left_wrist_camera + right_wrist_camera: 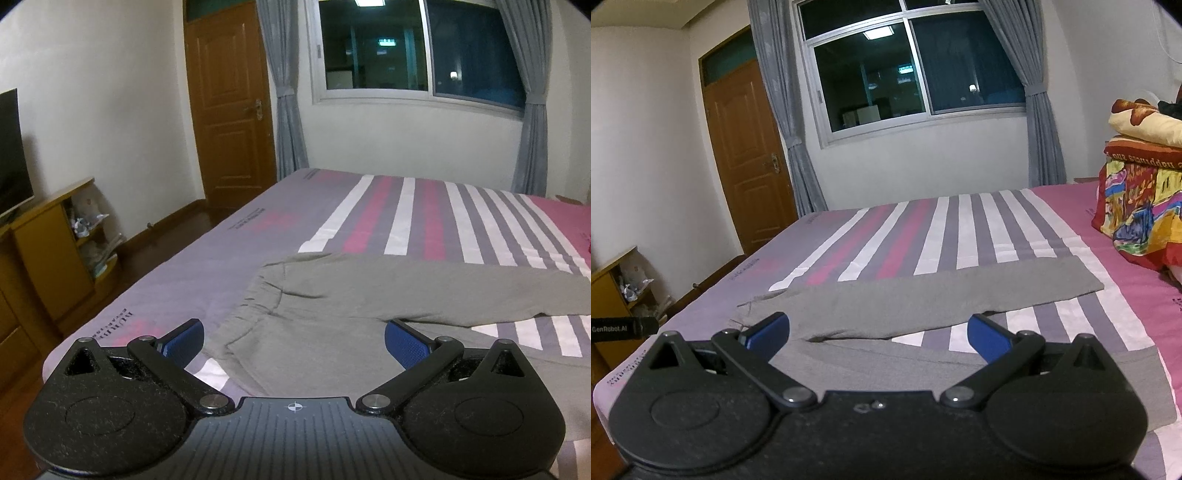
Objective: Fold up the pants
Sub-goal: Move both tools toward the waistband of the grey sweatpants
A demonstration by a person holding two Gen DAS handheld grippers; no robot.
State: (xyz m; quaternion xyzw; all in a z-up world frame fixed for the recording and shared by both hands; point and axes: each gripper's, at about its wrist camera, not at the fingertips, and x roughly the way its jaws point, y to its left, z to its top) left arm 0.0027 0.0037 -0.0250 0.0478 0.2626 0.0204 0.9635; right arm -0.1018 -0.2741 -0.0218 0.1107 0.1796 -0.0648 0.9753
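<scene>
On the bed [229, 258], gray pants [332, 295] lie with legs splayed; I hold left tongs [294, 338] and right tongs [879, 332] spread, empty, ready to grab.

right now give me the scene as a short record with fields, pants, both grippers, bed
pants: grey, spread flat on the bed, legs apart, not yet folded
bed: striped sheet, pink, white and grey
left gripper: open, holding nothing, above the pants
right gripper: open, holding nothing, above the pants
bedding pile: colourful, on the bed's right side
</scene>
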